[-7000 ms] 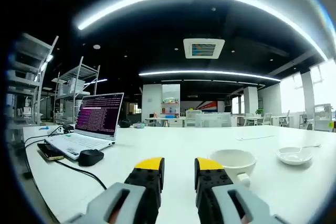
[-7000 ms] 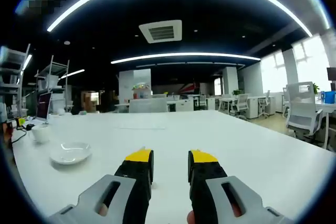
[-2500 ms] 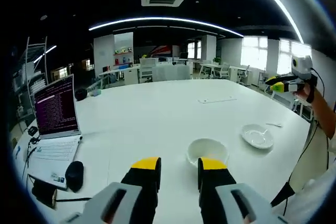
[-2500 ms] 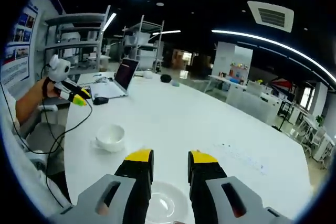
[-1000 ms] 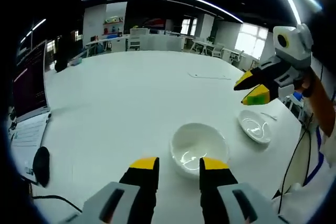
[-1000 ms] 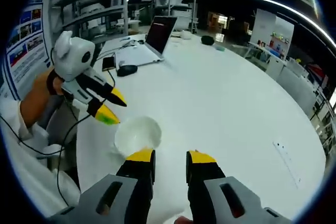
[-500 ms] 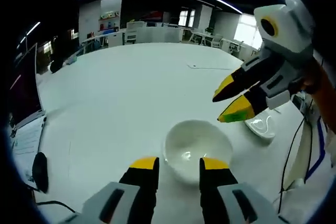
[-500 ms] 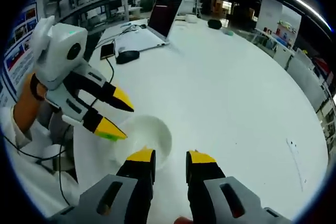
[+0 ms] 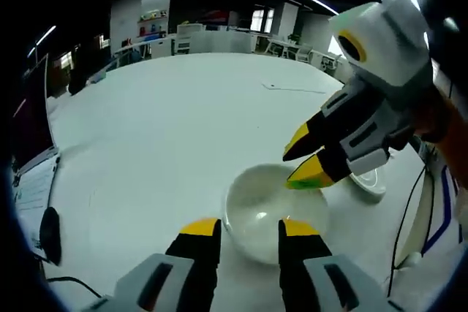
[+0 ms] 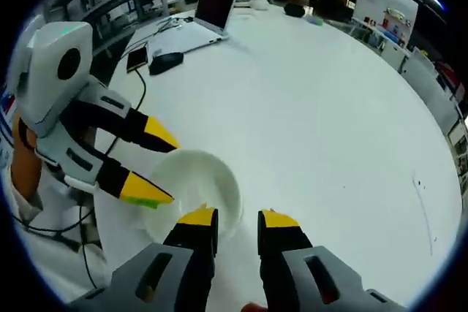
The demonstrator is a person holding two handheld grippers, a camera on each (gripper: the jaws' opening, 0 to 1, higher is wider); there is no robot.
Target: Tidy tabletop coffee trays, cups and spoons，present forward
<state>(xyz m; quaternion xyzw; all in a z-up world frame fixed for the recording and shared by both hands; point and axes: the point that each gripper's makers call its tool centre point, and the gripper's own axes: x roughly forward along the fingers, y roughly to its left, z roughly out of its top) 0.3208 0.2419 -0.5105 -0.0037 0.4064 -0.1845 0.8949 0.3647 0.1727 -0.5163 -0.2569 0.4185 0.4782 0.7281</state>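
A white cup stands on the white table, just beyond my left gripper, which is open with nothing between its jaws. My right gripper reaches in from the right, open, its lower yellow tip over the cup's rim. Behind it a white saucer is partly hidden. In the right gripper view the cup sits just ahead and left of my open right gripper. The left gripper comes in from the left, its tips spread at the cup's near edge.
A laptop, a black mouse and a phone lie at the table's far left with cables. A person's sleeve shows behind the left gripper. Bare table stretches to the right.
Both grippers have closed in on the cup from opposite sides, so it looks larger and nearer in both views. The cup has not moved on the table.
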